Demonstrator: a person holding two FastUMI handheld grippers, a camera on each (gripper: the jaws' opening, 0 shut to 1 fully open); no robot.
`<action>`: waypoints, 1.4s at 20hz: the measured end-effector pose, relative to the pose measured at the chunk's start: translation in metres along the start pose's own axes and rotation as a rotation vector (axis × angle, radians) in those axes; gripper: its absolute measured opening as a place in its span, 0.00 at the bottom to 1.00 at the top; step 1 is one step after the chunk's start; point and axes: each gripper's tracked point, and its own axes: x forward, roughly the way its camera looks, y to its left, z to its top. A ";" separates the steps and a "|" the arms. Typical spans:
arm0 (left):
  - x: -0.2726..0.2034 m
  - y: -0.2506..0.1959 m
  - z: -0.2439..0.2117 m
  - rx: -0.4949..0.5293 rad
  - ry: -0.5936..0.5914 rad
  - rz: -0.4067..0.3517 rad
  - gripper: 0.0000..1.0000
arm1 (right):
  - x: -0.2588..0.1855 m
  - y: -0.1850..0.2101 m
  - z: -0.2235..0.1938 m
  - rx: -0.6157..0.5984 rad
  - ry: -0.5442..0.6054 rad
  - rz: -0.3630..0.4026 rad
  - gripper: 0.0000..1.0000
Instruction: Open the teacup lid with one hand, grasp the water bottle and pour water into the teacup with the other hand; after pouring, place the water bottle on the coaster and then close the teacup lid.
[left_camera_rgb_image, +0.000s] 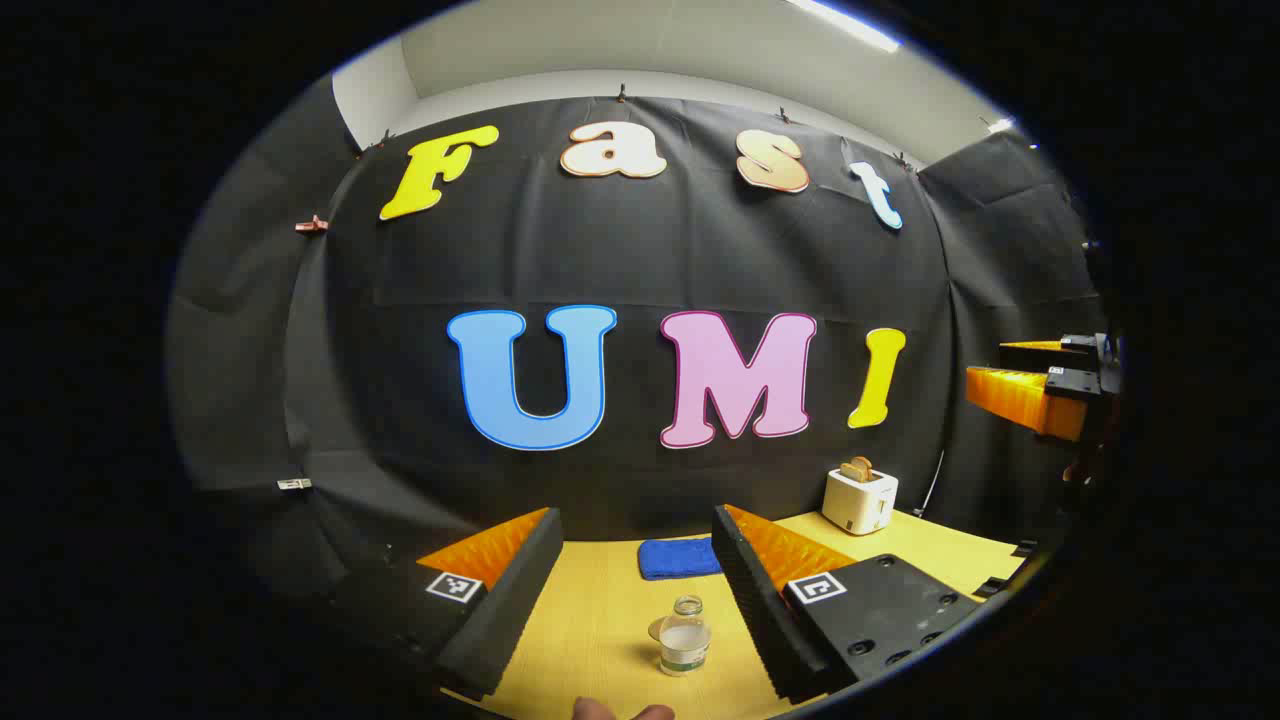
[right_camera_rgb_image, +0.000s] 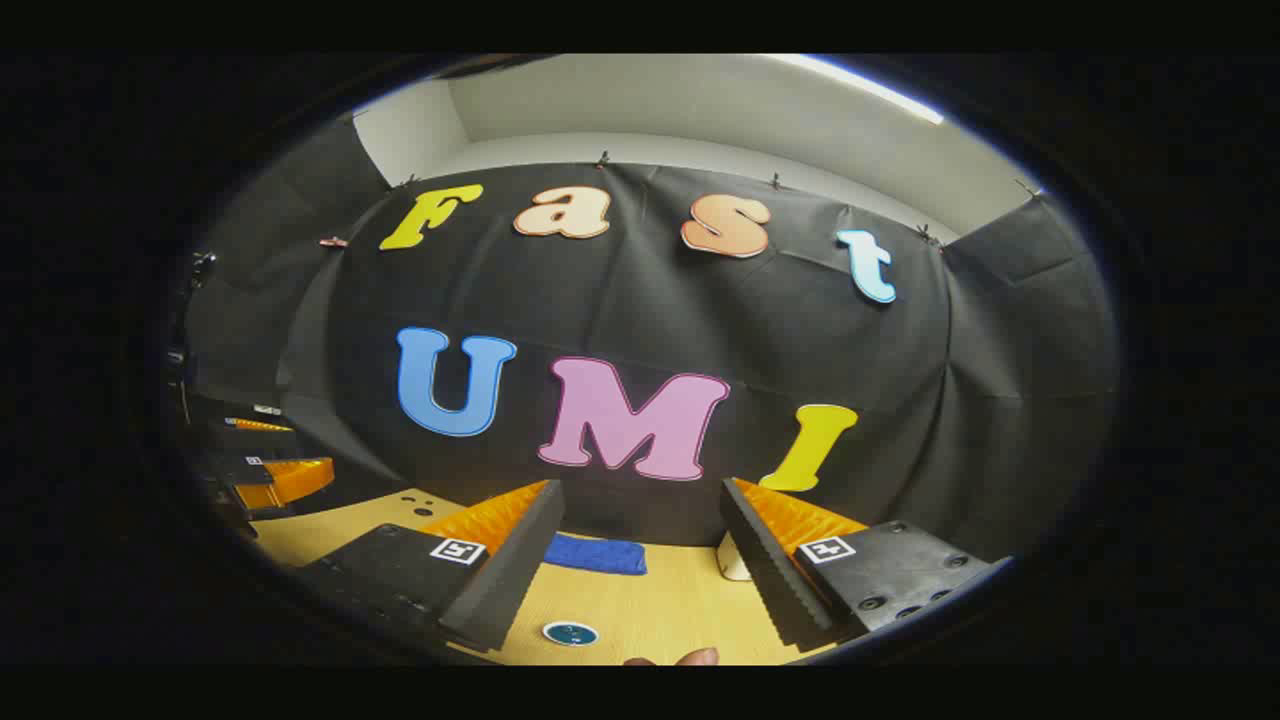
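Observation:
A small clear water bottle (left_camera_rgb_image: 685, 635) stands upright on the yellow table (left_camera_rgb_image: 600, 630), uncapped and partly filled. In the left gripper view it shows low between the fingers of my left gripper (left_camera_rgb_image: 637, 512), which is open and not touching it. My right gripper (right_camera_rgb_image: 642, 485) is open too, with nothing between its fingers. A round dark coaster (right_camera_rgb_image: 570, 632) lies on the table below the right gripper's left finger (right_camera_rgb_image: 510, 570). The right gripper (left_camera_rgb_image: 1040, 395) also shows raised at the right edge of the left gripper view, and the left gripper (right_camera_rgb_image: 270, 480) at the left edge of the right gripper view.
A folded blue cloth (left_camera_rgb_image: 678, 557) lies at the back of the table by the black wall. A white toaster (left_camera_rgb_image: 860, 497) with bread in it stands at the back right. A person's fingertips (left_camera_rgb_image: 620, 710) show at the bottom edge.

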 end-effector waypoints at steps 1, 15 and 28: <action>0.000 0.000 -0.001 -0.001 -0.001 0.001 0.95 | 0.000 0.000 0.000 0.001 0.000 -0.001 0.98; -0.002 0.001 -0.004 -0.002 0.011 0.014 0.95 | -0.004 0.003 -0.004 -0.002 0.008 0.005 0.97; 0.016 -0.003 -0.069 -0.020 0.140 0.012 0.95 | 0.010 0.027 -0.088 0.047 0.149 0.059 0.98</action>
